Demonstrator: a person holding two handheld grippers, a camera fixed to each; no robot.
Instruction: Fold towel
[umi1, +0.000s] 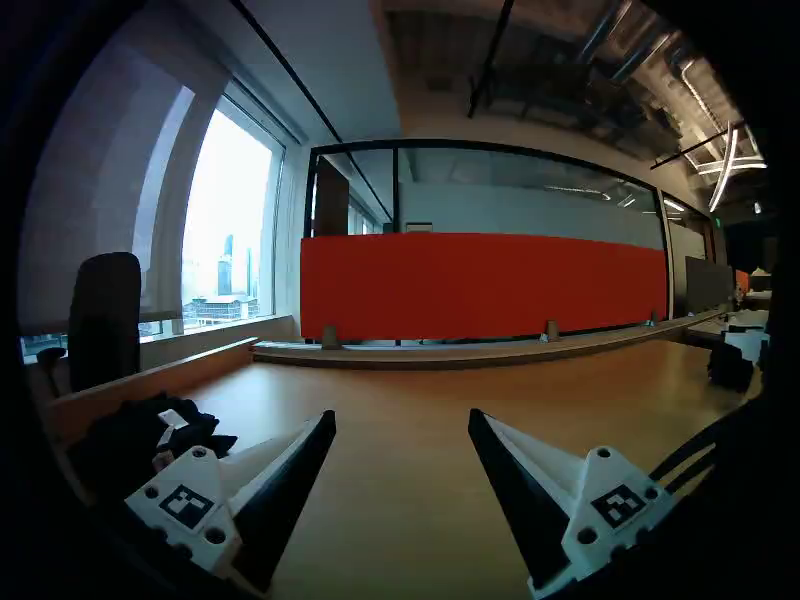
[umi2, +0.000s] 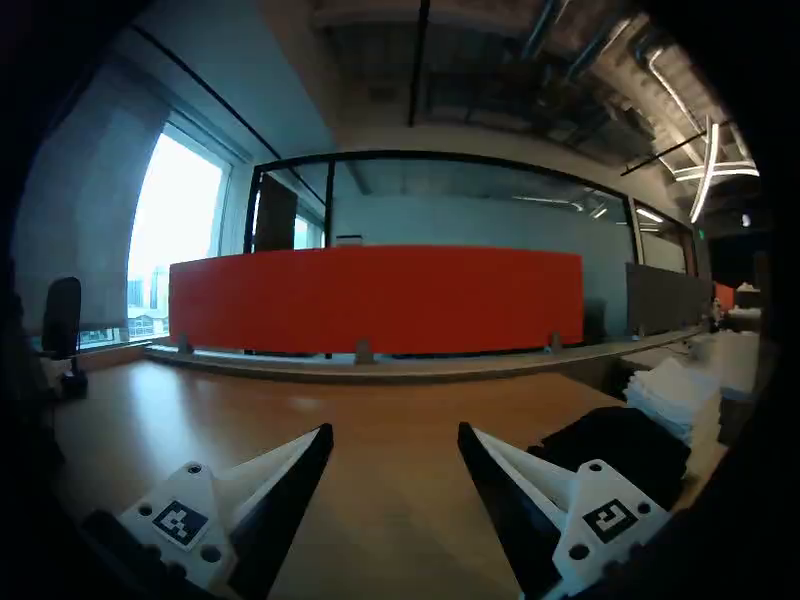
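Observation:
In the left gripper view my left gripper (umi1: 402, 418) stands open low over the wooden table (umi1: 420, 400), nothing between its fingers. A heap of black cloth (umi1: 140, 440) with a white tag lies on the table to its left. A dark bundle (umi1: 730, 365) with white cloth behind it sits at the far right edge. In the right gripper view my right gripper (umi2: 396, 430) is open over the table (umi2: 380, 410) too, empty. Just right of its right finger lies a black folded towel (umi2: 625, 445), and beyond that a stack of white folded towels (umi2: 675, 395).
A red divider panel (umi1: 480, 285) runs along the table's far edge, also seen in the right gripper view as the red panel (umi2: 375, 300). A black office chair (umi1: 105, 315) stands by the window at the left. Bare wood stretches ahead of both grippers.

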